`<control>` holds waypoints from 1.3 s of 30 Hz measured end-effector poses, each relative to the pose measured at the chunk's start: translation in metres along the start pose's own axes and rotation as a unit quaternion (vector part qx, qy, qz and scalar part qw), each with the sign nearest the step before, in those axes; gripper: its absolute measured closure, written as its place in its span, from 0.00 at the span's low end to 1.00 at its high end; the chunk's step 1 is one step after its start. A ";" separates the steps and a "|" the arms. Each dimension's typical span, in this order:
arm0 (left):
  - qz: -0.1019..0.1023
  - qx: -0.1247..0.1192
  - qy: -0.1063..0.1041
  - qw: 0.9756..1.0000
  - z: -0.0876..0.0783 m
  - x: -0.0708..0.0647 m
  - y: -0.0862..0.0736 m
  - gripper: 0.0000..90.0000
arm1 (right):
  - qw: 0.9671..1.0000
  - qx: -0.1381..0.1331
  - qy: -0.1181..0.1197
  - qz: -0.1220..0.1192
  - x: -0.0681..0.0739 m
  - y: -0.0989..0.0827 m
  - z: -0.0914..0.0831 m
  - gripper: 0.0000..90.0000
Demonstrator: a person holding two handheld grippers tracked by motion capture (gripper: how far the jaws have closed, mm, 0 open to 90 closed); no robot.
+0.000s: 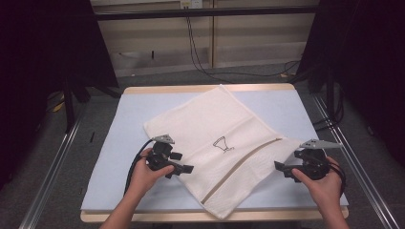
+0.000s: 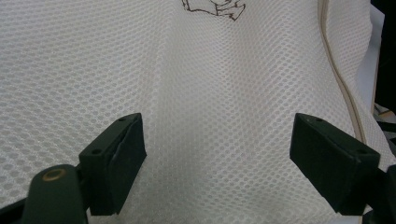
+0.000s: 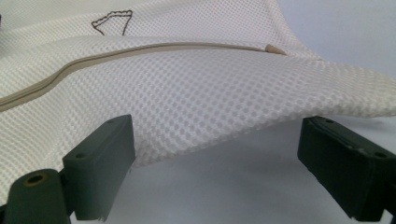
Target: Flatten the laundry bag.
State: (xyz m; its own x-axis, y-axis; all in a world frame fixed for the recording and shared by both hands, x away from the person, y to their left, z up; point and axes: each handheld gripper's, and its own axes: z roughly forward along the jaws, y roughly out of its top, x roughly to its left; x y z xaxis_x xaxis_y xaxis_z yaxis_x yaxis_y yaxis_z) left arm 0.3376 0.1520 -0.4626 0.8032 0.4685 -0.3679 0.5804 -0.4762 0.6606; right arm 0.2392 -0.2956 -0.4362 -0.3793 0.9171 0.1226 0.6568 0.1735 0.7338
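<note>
Mesh bag [image 1: 215,138] lies between both parted tools, apparently ungripped.

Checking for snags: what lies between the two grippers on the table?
In the high view, only the white mesh bag, its zipper running across, lies between the left gripper and right gripper.

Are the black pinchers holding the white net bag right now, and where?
No. Both the left gripper and right gripper stand open at the mesh bag, gripping nothing.
</note>
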 end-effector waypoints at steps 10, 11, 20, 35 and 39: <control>0.019 0.011 0.025 0.999 0.000 0.000 -0.001 0.29 | 1.000 0.015 0.010 -0.018 0.003 -0.004 -0.004 0.47; 0.018 0.006 0.035 0.999 -0.003 0.002 -0.001 0.31 | 0.999 0.015 0.019 -0.022 0.004 -0.004 -0.006 0.54; 0.029 0.025 0.088 0.995 -0.008 0.013 -0.006 0.41 | 0.999 0.018 0.025 -0.024 0.005 -0.006 -0.007 0.75; 0.056 0.026 0.159 0.985 -0.001 0.004 -0.013 0.63 | 0.998 0.028 0.036 -0.035 0.008 -0.005 0.004 0.90; 0.051 0.028 0.154 0.986 0.001 0.000 -0.014 0.83 | 0.998 0.026 0.036 -0.035 0.009 -0.004 0.006 0.92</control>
State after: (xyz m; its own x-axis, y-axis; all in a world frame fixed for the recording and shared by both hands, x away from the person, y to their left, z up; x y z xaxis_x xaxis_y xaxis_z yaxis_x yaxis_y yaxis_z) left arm 0.3297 0.1578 -0.4722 0.7840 0.6156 -0.0799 0.5121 -0.5686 0.6438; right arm 0.2368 -0.2855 -0.4418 -0.4701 0.8742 0.1217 0.6596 0.2563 0.7066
